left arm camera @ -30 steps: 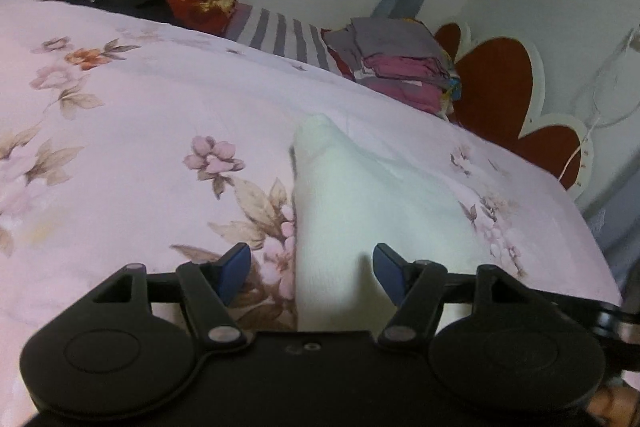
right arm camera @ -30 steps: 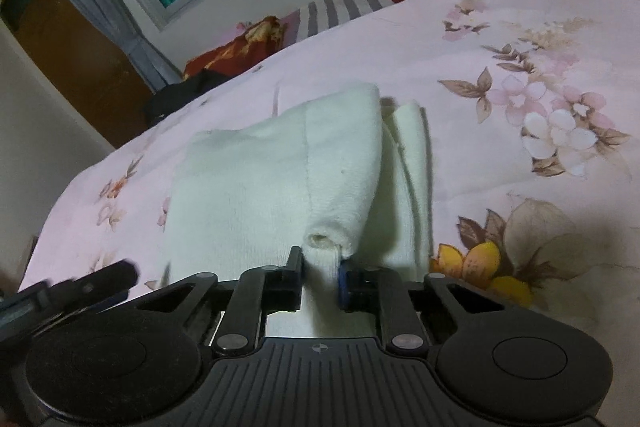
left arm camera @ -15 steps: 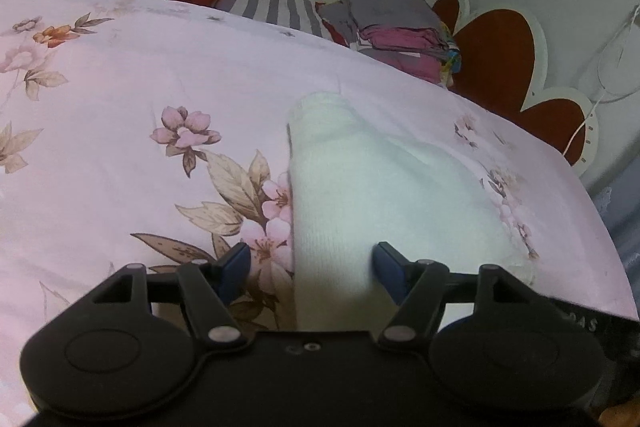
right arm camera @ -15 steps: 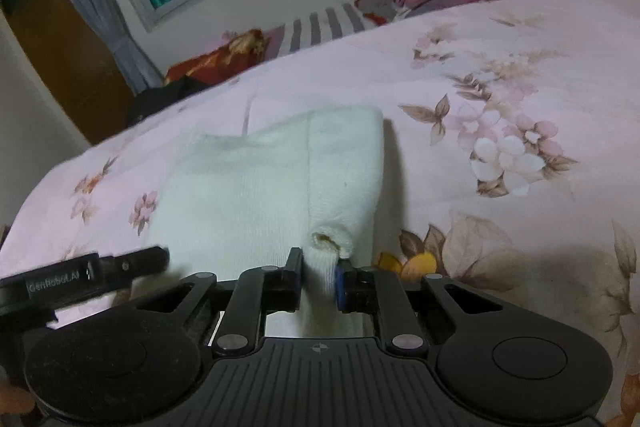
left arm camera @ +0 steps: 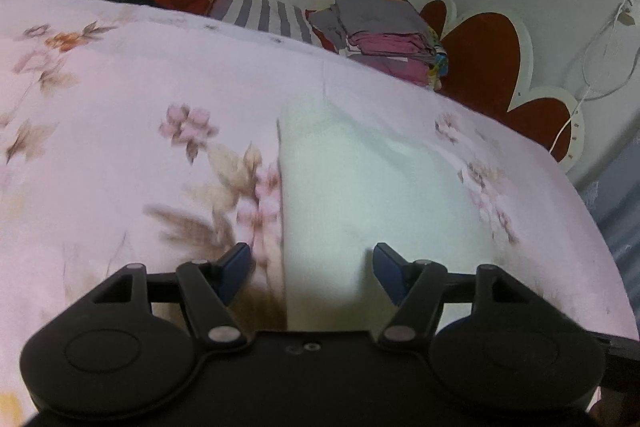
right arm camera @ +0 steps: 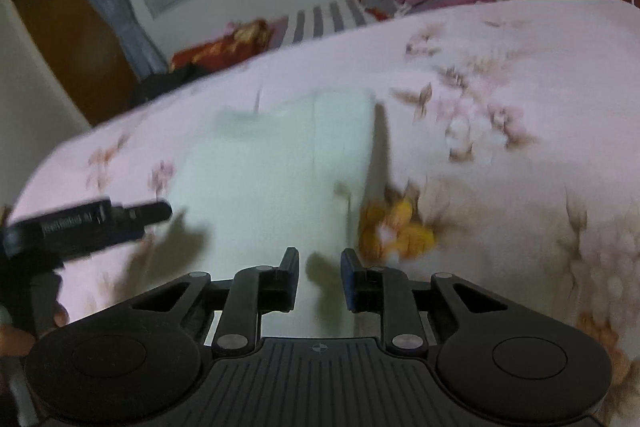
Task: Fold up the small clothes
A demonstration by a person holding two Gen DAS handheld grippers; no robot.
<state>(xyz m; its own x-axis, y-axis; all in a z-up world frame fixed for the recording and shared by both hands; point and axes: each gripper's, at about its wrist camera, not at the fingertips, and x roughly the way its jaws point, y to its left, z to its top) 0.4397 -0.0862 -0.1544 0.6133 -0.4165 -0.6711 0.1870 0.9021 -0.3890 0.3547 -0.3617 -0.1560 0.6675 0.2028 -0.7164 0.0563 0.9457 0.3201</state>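
1. We see a small white knitted garment lying folded flat on the pink flowered bedspread, well short of the stack of folded clothes at the headboard end and nearer to us than it.
2. Our right gripper has just been opening its jaws; they now stand a little apart with only a narrow gap, and nothing is pinched between them. The garment lies under and beyond the tips, on the side away from the stack.
3. Our left gripper is wide open and holds nothing; its fingers straddle the garment's near left edge, far from the stack.
4. We judge the cloth to be light, soft and limp. It will sag and unfold if lifted by one point, and the knit may stretch.
5. It looks neither fragile nor slippery, but the layers can slide over each other, and the bedspread beneath may get pinched along with it.
6. For a further fold, we would take it at the two near corners, pinching all layers at the edge.
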